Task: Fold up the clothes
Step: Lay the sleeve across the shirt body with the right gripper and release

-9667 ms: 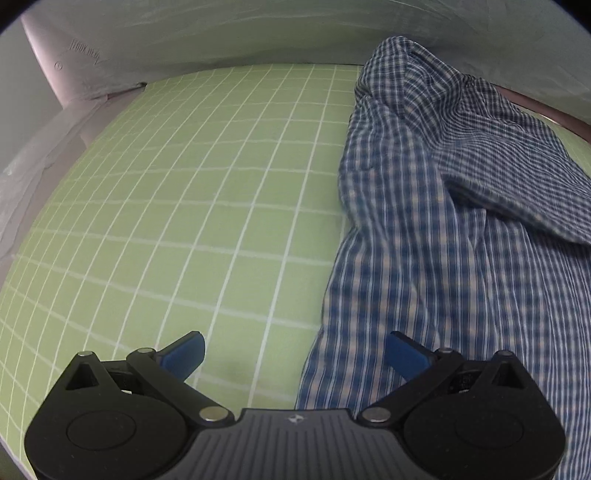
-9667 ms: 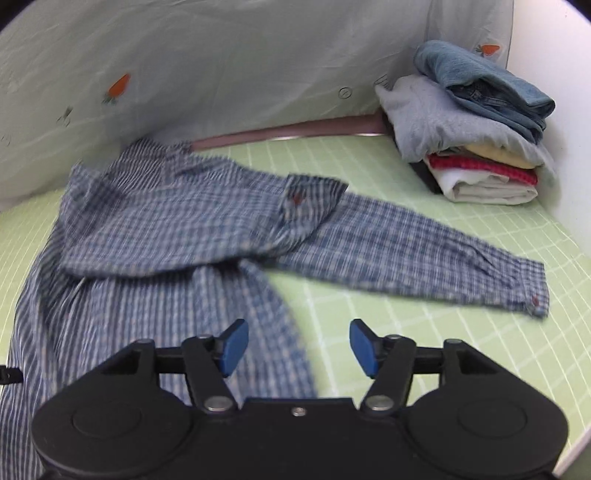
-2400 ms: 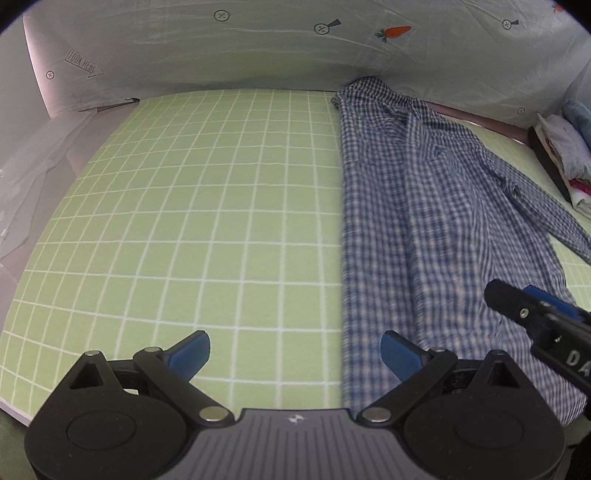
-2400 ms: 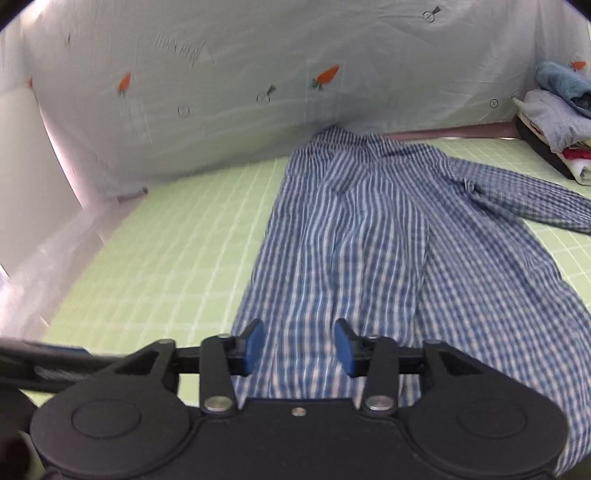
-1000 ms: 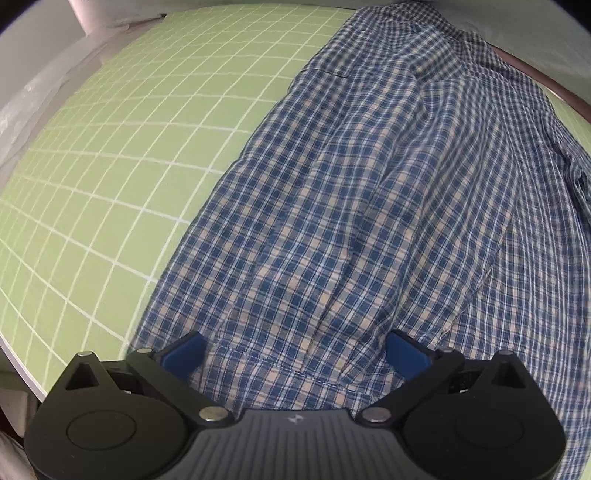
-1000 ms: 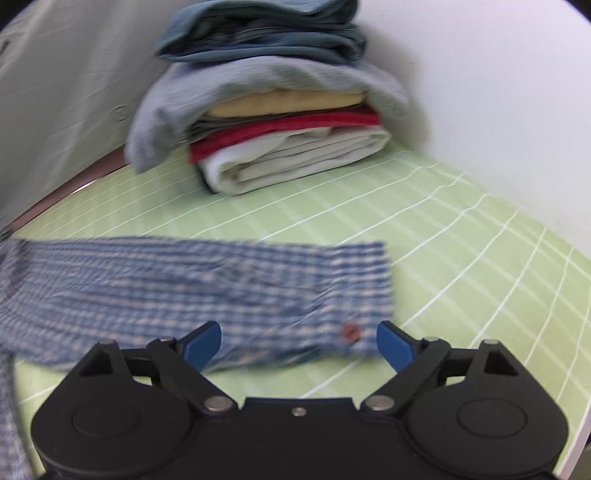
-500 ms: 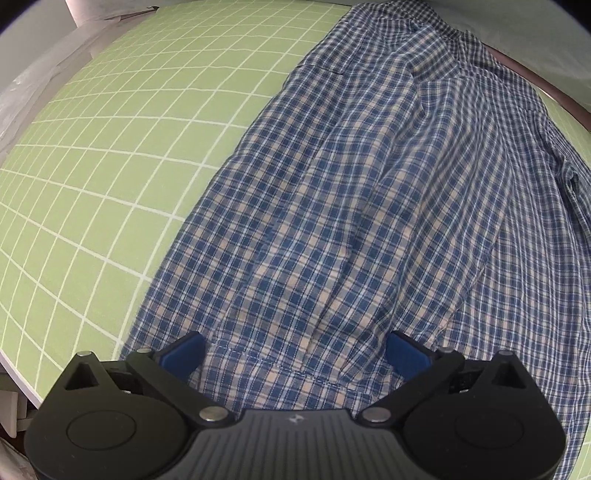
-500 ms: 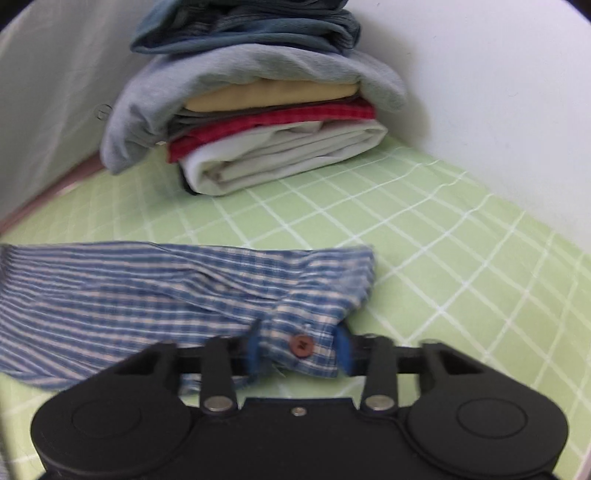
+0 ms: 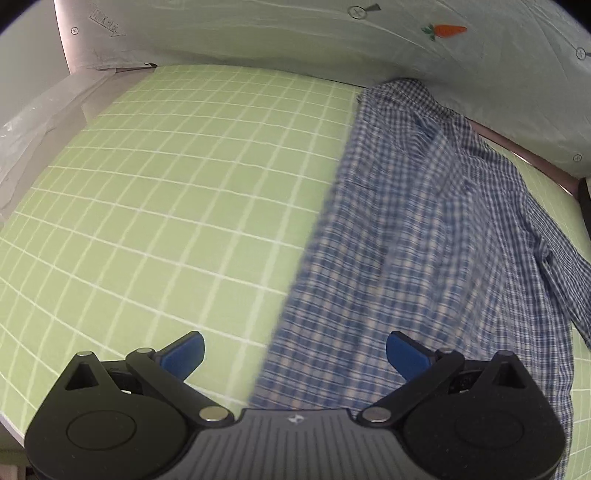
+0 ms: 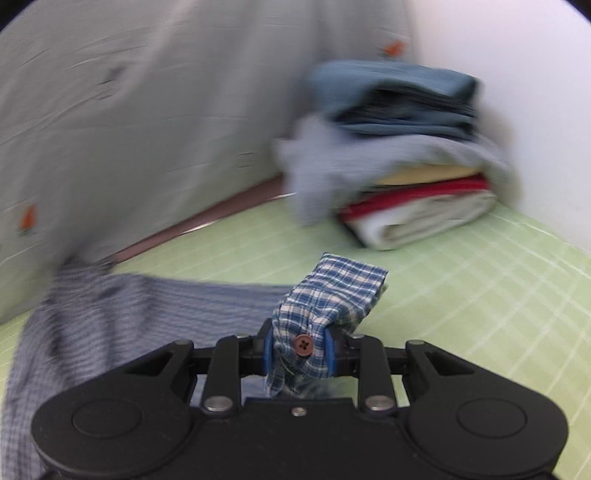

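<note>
A blue plaid shirt (image 9: 424, 229) lies flat on the green grid mat (image 9: 166, 184), collar toward the back wall. My left gripper (image 9: 293, 350) hovers open above the shirt's left edge near the hem, with nothing pinched between its blue pads. In the right wrist view, the right gripper (image 10: 300, 350) has its jaws closing on the buttoned cuff (image 10: 332, 295) of the shirt's sleeve. The pads press on both sides of the cuff, which stands up off the mat. The sleeve (image 10: 147, 306) trails away blurred to the left.
A stack of folded clothes (image 10: 406, 166) sits at the back right against the white wall. A pale sheet with carrot prints (image 9: 443, 29) hangs behind the mat. Crinkled plastic (image 9: 29, 122) lies along the mat's left edge.
The right gripper went from wide open around the cuff to shut on it, then lifted it off the mat. The left gripper pulled back and up from the hem, still open.
</note>
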`<state>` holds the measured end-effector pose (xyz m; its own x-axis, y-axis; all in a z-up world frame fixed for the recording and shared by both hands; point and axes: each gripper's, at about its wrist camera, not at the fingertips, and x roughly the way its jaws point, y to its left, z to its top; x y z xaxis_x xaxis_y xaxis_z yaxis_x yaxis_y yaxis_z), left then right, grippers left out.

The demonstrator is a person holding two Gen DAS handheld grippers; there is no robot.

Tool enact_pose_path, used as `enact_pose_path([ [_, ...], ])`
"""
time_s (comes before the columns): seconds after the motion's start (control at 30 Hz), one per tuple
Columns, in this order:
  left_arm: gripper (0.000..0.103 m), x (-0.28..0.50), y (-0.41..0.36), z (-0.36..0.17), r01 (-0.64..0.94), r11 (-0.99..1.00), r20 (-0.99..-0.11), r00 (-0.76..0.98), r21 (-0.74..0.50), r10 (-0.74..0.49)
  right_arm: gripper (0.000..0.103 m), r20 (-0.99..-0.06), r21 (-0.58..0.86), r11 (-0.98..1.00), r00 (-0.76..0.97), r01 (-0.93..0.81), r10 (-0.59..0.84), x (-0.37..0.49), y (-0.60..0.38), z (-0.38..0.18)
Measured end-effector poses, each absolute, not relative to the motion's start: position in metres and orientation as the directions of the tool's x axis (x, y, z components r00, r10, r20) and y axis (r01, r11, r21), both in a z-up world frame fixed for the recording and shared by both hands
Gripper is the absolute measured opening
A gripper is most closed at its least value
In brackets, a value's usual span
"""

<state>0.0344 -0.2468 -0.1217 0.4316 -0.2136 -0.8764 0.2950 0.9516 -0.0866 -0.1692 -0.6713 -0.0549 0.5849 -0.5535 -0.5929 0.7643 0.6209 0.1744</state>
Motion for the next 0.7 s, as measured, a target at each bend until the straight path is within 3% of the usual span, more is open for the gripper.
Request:
enact_pose_path([
  [0.27, 0.103, 0.078, -0.169, -0.124, 0.266, 0.960, -0.892, 0.409, -0.085, -0.192, 0.026, -0.587, 0.244, 0.768, 0.721, 0.592, -0.369, -0.049, -0.503, -0.045],
  [0.43, 0.103, 0.090, -0.151, -0.126, 0.299, 0.951, -0.895, 0.399, -0.078, -0.199, 0.026, -0.453, 0.436, 0.844, 0.887, 0.312, -0.093, 0.022, -0.398, -0.012],
  [0.47, 0.103, 0.091, -0.150, -0.124, 0.308, 0.948, -0.893, 0.401, -0.079, -0.205, 0.031, -0.431, 0.474, 0.834, 0.901, 0.281, -0.059, 0.028, -0.388, -0.007],
  [0.5, 0.103, 0.091, -0.149, -0.123, 0.318, 0.945, -0.891, 0.403, -0.080, -0.211, 0.046, -0.407, 0.510, 0.823, 0.913, 0.250, -0.026, 0.035, -0.378, -0.002],
  [0.53, 0.103, 0.092, -0.148, -0.122, 0.327, 0.941, -0.888, 0.405, -0.081, -0.217, 0.054, -0.381, 0.545, 0.809, 0.925, 0.218, 0.007, 0.042, -0.368, 0.003],
  [0.7, 0.103, 0.082, -0.153, -0.124, 0.363, 0.928, -0.890, 0.393, -0.082, -0.232, 0.061, -0.446, 0.469, 0.828, 0.892, 0.307, -0.078, 0.034, -0.366, -0.001],
])
